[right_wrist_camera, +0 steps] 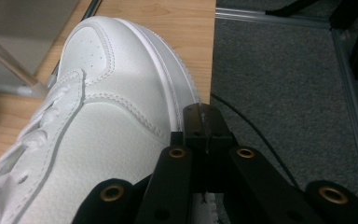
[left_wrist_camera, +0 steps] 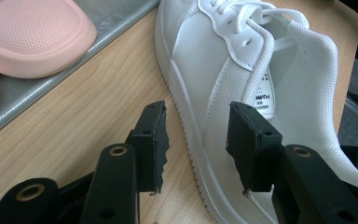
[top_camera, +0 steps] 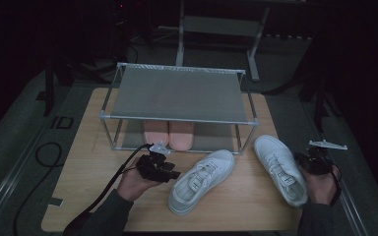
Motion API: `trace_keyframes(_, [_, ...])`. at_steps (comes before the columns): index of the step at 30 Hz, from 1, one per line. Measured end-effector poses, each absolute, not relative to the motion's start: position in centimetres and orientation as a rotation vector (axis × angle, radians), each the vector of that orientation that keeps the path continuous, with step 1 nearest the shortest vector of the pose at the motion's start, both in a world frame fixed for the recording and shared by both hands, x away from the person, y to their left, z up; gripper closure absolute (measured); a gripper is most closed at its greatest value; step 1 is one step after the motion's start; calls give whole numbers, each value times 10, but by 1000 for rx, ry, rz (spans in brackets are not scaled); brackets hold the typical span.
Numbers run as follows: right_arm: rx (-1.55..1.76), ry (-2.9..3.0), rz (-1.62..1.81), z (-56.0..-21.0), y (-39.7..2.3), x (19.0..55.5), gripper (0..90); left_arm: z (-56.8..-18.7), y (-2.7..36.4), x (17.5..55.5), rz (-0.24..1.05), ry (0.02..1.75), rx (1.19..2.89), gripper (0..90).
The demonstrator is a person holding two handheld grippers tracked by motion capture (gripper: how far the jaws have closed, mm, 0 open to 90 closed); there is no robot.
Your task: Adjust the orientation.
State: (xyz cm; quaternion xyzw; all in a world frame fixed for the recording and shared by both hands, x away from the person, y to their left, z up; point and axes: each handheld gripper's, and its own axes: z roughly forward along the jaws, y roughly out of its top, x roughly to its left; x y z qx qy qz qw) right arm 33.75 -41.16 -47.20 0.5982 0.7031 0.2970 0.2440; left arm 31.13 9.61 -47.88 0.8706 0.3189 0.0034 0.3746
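White sneakers lie apart on the wooden table point(top_camera: 93, 196) in front of a two-tier metal rack point(top_camera: 177, 93). Left gripper point(top_camera: 170, 172), held in the person's left hand point(top_camera: 130, 183), has its jaws spread; in the left gripper view the gap point(left_wrist_camera: 196, 140) frames the side of the left sneaker point(left_wrist_camera: 223, 70), whose sole edge runs between the two pads point(left_wrist_camera: 154, 140). The pads stand clear of the fabric and press on nothing. Just beyond this tool's tips, toward the rack, a pair of pink slippers point(top_camera: 169, 133) sits on the lower shelf.

Right gripper point(right_wrist_camera: 203, 122) has its jaws pressed together, with nothing between them. Its tips lie against the outer edge of the right sneaker point(right_wrist_camera: 98, 140), near the table's rim, with grey carpet point(right_wrist_camera: 298, 84) on the far side of the tool. In the high view this gripper point(top_camera: 302, 158) sits beside the sneaker point(top_camera: 280, 167), held in the right hand point(top_camera: 321, 188).
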Motion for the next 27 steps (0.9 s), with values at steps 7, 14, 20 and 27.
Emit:
trace_keyframes(7, [1641, 1915, 849, -478, -396, 345, 900, -478, 97, 311, 8, 815, 2227, 572])
trace_keyframes(14, [1615, 1888, 881, -475, -390, 337, 900, -476, 98, 309, 16, 815, 2224, 572])
trace_keyframes(20, [1602, 1887, 878, -477, -392, 335, 900, -476, 100, 310, 19, 814, 2228, 574])
trace_keyframes(27, [1582, 1880, 887, -477, -392, 326, 900, -477, 100, 310, 18, 816, 2229, 574])
